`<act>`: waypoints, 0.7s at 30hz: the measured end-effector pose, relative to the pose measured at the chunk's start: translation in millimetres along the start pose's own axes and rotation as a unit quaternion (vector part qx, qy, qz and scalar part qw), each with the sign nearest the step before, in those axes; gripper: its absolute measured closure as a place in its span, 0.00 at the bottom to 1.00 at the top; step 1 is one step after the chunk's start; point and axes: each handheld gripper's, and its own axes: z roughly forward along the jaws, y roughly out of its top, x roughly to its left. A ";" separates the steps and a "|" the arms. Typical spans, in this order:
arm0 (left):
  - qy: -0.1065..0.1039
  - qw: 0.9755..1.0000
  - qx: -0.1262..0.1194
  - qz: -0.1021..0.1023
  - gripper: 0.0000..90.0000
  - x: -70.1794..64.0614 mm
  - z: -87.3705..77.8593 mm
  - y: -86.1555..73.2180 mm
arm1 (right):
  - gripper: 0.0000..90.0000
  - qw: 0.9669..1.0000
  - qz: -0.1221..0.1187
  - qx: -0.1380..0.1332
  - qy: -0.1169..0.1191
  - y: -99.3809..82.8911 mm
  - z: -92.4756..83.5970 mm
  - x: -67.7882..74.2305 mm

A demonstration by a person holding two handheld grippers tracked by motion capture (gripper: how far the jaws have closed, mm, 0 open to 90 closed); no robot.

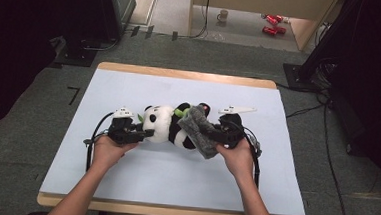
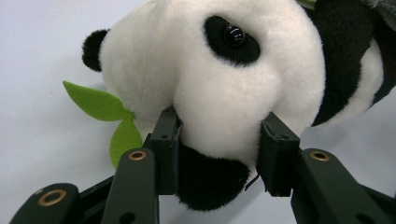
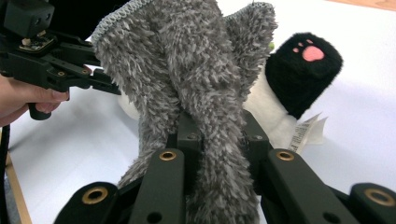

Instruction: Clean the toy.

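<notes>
A black-and-white panda plush (image 1: 165,125) lies on its side in the middle of the pale blue mat (image 1: 124,178), with a green felt leaf (image 2: 100,105) by its head. My left gripper (image 1: 144,133) is shut on the panda's head (image 2: 219,93), the pads pressing into the white muzzle. A grey fuzzy cloth (image 1: 199,130) drapes over the panda's body. My right gripper (image 1: 208,132) is shut on that grey cloth (image 3: 196,88), lifting a fold of it. Behind the cloth a black paw with a pink pad print (image 3: 306,70) shows.
The mat covers a wooden table (image 1: 180,74). On the floor beyond it stand a mug (image 1: 223,15) and red cans (image 1: 273,23). Cables (image 1: 327,136) run along the floor to the right. A white label (image 3: 308,133) hangs from the plush.
</notes>
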 end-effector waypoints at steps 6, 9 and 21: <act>-0.002 1.000 -0.001 0.000 0.63 1.0 0.0 0.3 | 0.84 1.000 0.018 -0.012 0.007 -4.7 -1.9 -9.2; -0.003 1.000 -0.001 0.000 0.63 1.6 0.0 0.6 | 0.84 1.000 0.024 -0.015 -0.001 -6.2 -2.6 -13.4; -0.002 1.000 -0.001 -0.003 0.63 4.0 -0.3 0.6 | 0.85 0.998 0.039 0.022 -0.040 -16.9 4.7 -28.6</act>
